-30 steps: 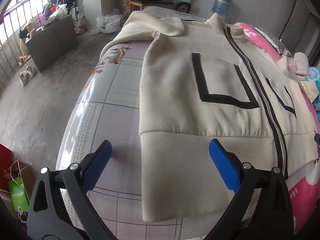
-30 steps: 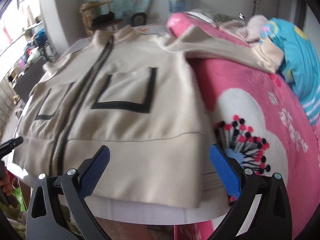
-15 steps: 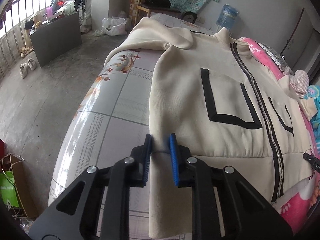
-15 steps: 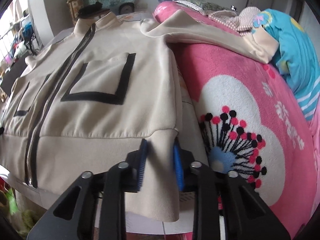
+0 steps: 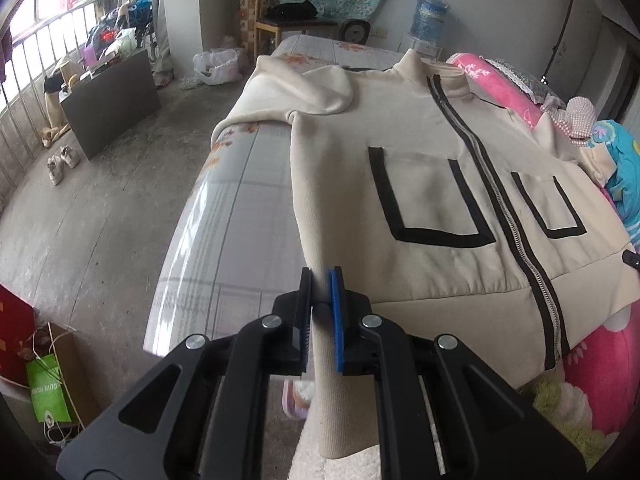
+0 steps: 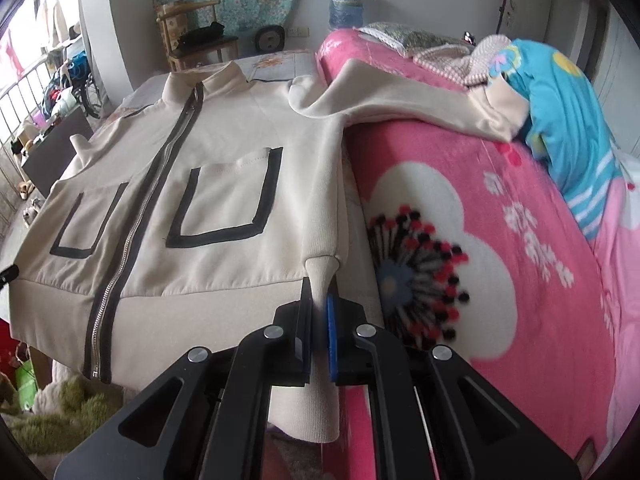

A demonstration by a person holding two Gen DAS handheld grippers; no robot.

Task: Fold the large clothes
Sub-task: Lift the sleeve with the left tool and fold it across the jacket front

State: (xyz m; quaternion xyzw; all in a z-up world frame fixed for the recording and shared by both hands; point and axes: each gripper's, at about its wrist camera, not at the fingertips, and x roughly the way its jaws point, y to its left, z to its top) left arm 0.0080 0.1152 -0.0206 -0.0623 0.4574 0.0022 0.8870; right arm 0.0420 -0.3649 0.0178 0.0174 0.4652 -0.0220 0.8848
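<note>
A large cream zip jacket (image 5: 420, 184) with black-outlined pockets lies front up on the bed, collar at the far end. My left gripper (image 5: 320, 276) is shut on the jacket's left bottom corner, lifting the ribbed hem off the mattress. My right gripper (image 6: 319, 286) is shut on the jacket (image 6: 224, 184) at its right bottom corner, and the cloth hangs down between the arms. One sleeve (image 5: 304, 88) is bunched at the far left. The other sleeve (image 6: 400, 104) stretches over the pink blanket.
A pink flowered blanket (image 6: 480, 260) and a blue striped cloth (image 6: 568, 128) cover the bed's right side. The bare patterned mattress (image 5: 240, 208) shows left of the jacket. The floor on the left holds a dark cabinet (image 5: 108, 100), shoes (image 5: 62, 160) and a green bag (image 5: 48, 392).
Both grippers went from wide open above the hem to shut on the jacket's two bottom corners. They have since lifted the corners, and the hem now rises off the bed.
</note>
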